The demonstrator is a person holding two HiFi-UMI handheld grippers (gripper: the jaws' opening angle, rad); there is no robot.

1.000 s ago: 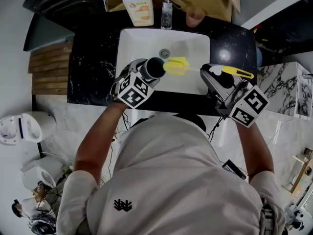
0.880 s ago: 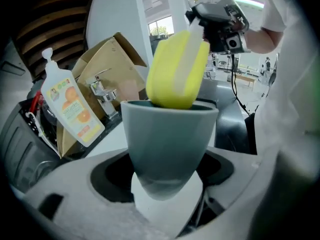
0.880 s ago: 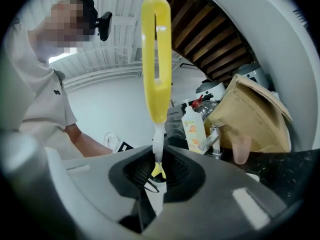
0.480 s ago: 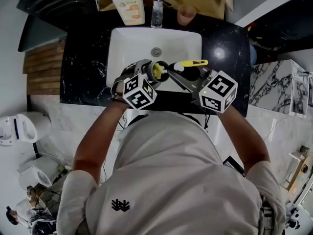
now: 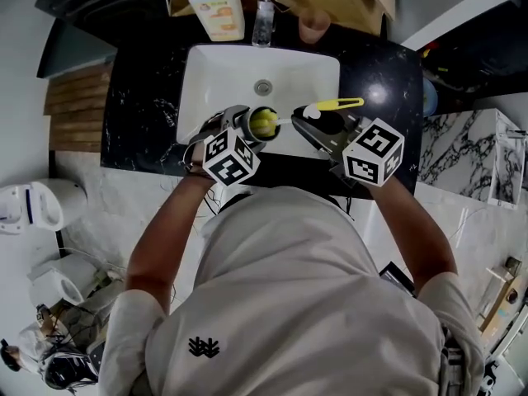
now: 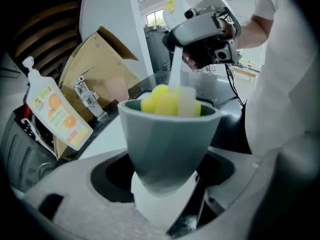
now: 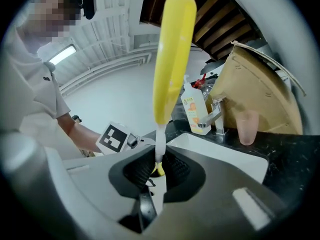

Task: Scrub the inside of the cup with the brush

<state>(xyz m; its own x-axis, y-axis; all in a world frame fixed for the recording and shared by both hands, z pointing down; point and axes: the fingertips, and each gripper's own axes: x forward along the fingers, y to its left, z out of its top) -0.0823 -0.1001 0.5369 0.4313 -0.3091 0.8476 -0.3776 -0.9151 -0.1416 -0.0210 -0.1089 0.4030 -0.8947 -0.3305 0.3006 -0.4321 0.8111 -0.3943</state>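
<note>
Over the sink (image 5: 307, 68), the left claw (image 5: 238, 127) is clamped on the grey cup (image 6: 169, 139) — mouth up, with the yellow head of the brush (image 7: 172, 54) inside it. The right claw (image 7: 157, 168) pinches the brush's white stem — its yellow handle sticks out beyond.

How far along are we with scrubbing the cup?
Done: left gripper grips the cup over the sink; right gripper grips the brush. In hand: the brush's yellow head sits inside the cup. Remaining, likely: scrubbing around the inner wall, then withdrawing.
</note>
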